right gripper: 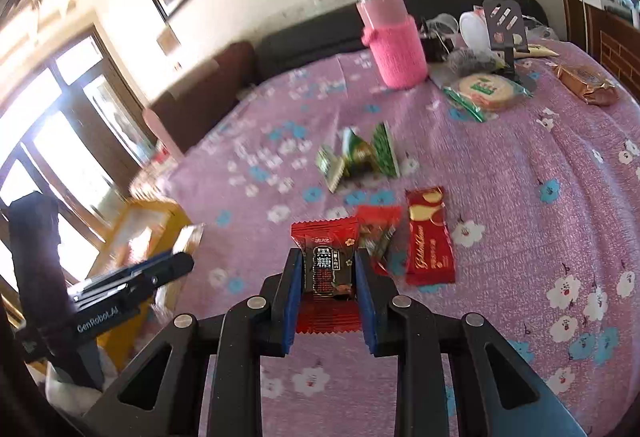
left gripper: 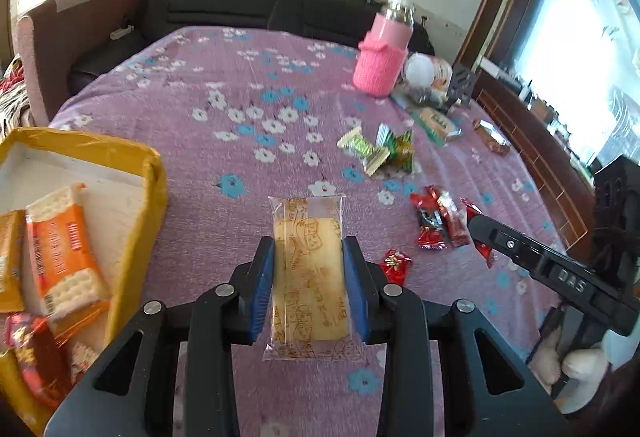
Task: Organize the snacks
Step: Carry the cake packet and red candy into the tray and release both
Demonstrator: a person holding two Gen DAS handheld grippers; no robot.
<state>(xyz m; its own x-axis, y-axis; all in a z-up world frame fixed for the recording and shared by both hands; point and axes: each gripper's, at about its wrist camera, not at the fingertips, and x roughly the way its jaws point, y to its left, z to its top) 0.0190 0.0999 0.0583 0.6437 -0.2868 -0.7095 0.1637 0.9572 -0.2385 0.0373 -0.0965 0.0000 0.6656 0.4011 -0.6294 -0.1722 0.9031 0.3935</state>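
My left gripper (left gripper: pixel 309 243) is shut on a pale yellow cake in a clear printed wrapper (left gripper: pixel 308 277), held just above the purple flowered cloth (left gripper: pixel 224 221). To its left stands a yellow box (left gripper: pixel 136 205) holding an orange cracker packet (left gripper: pixel 60 249) and other snacks. My right gripper (right gripper: pixel 328 255) is shut on a red and dark brown candy packet (right gripper: pixel 328 265), also off the cloth. Just right of it lie a red candy (right gripper: pixel 378 233) and a long red packet (right gripper: pixel 430 237). The left wrist view shows the right gripper's finger at the right, over the red candies (left gripper: pixel 440 221).
Several green candies (right gripper: pixel 360 157) lie mid-table. A pink-sleeved bottle (right gripper: pixel 394 45) stands at the back, with a round cracker in a green packet (right gripper: pixel 486 89), a brown packet (right gripper: pixel 586 81) and a black stand (right gripper: pixel 504 21) nearby. A small red candy (left gripper: pixel 396 263) lies beside my left gripper.
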